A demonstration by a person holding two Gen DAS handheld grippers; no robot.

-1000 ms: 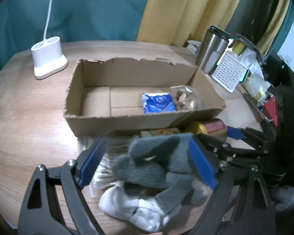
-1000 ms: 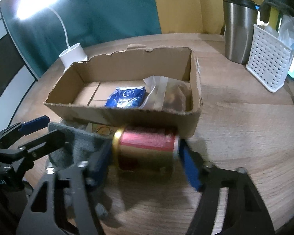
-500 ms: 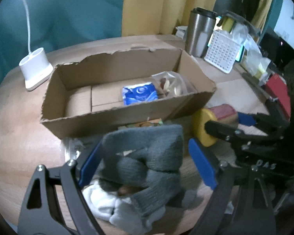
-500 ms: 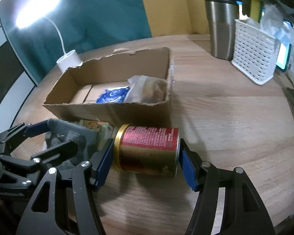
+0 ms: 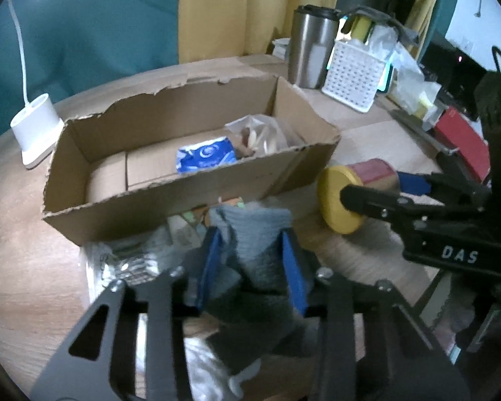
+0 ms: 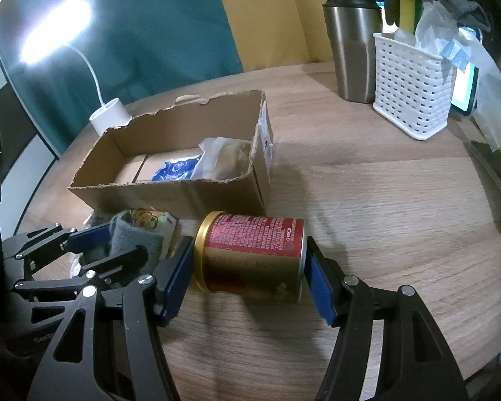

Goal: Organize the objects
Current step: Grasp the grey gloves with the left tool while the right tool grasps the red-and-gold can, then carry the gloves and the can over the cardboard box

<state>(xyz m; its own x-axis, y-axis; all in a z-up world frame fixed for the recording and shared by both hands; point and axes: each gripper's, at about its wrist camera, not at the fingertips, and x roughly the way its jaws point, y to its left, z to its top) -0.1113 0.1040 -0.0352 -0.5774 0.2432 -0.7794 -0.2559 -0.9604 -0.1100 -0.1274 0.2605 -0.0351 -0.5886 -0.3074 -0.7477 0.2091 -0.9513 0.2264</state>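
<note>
My left gripper (image 5: 252, 267) is shut on a grey sock (image 5: 254, 234) and holds it in front of the open cardboard box (image 5: 117, 207). It also shows in the right wrist view (image 6: 117, 250), with the sock (image 6: 133, 242) between its pads. My right gripper (image 6: 250, 267) is shut on a red and gold can (image 6: 250, 254) lying on its side, pads on both ends; the can also shows in the left wrist view (image 5: 344, 193). The box (image 6: 183, 197) holds a blue packet (image 5: 205, 158) and a clear snack bag (image 5: 267, 133).
A white lamp base (image 5: 35, 130) stands left of the box. A steel tumbler (image 6: 354, 46) and a white plastic basket (image 6: 414, 93) stand at the back right. A colourful packet (image 6: 150, 219) and foil wrappers (image 5: 127, 257) lie in front of the box on the wooden table (image 6: 384, 200).
My left gripper has closed on the grey sock and lifted it off the white sock pile. My right gripper has closed onto the can's ends.
</note>
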